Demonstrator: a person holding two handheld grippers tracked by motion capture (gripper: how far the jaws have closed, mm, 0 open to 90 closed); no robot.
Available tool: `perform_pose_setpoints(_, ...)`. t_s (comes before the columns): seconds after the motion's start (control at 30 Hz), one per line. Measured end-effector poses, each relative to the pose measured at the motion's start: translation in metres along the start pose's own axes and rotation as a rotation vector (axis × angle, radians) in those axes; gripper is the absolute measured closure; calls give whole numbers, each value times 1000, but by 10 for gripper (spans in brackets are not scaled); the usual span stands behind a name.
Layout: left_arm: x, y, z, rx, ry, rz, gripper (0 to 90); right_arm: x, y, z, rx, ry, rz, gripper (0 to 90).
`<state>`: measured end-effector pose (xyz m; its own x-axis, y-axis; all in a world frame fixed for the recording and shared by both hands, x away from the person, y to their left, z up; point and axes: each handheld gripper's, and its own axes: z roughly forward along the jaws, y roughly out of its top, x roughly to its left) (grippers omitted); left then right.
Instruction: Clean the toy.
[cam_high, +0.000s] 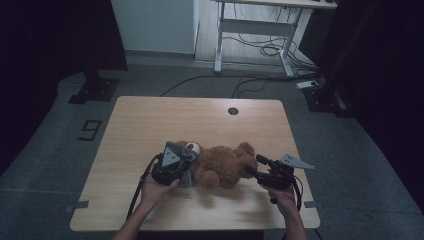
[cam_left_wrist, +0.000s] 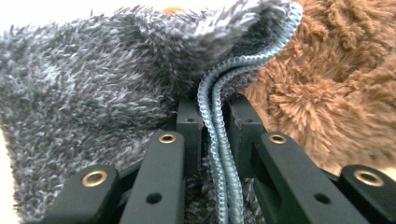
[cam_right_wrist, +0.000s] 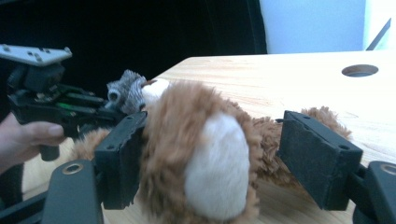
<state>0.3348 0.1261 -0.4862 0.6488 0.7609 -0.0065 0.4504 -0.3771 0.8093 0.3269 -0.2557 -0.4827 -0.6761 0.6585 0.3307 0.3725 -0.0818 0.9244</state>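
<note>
A brown teddy bear (cam_high: 222, 167) lies on its back on the wooden table (cam_high: 150, 125), head to the left. My left gripper (cam_high: 186, 172) is at the bear's head, shut on a grey fleece cloth (cam_left_wrist: 93, 79). The cloth's blue stitched hem (cam_left_wrist: 219, 140) runs up between the pads, and brown fur (cam_left_wrist: 327, 93) lies just to the right. My right gripper (cam_high: 255, 166) is at the bear's feet. In the right gripper view its jaws (cam_right_wrist: 219, 149) stand wide around a white-soled foot (cam_right_wrist: 215, 168); the left pad (cam_right_wrist: 123, 154) brushes the fur and the right pad (cam_right_wrist: 317, 154) stays apart.
A round cable hole (cam_high: 233, 111) sits near the table's far edge. The far half of the tabletop is bare wood. Beyond it a white desk frame (cam_high: 250, 27) stands on the floor with loose cables (cam_high: 270, 50). Dark stands flank the table.
</note>
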Motion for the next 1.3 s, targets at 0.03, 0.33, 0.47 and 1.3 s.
perform_pose_setpoints(0.03, 0, -1, 0, -3, -3, -5, 771, 1, 1, -1, -4, 1, 4, 244)
perform_pose_setpoints(0.33, -3, -2, 3, 2, -34, -26, 768, -3, 1, 0, 31, 7, 42, 229)
perform_pose_setpoints(0.47, -6, -4, 3, 6, -39, -32, 767, 6, -17, 30, 183, 34, 24, 188)
perform_pose_setpoints(1.3, -59, 73, 15, -61, -94, 79, 764, 4, -38, 58, 235, -62, -48, 467)
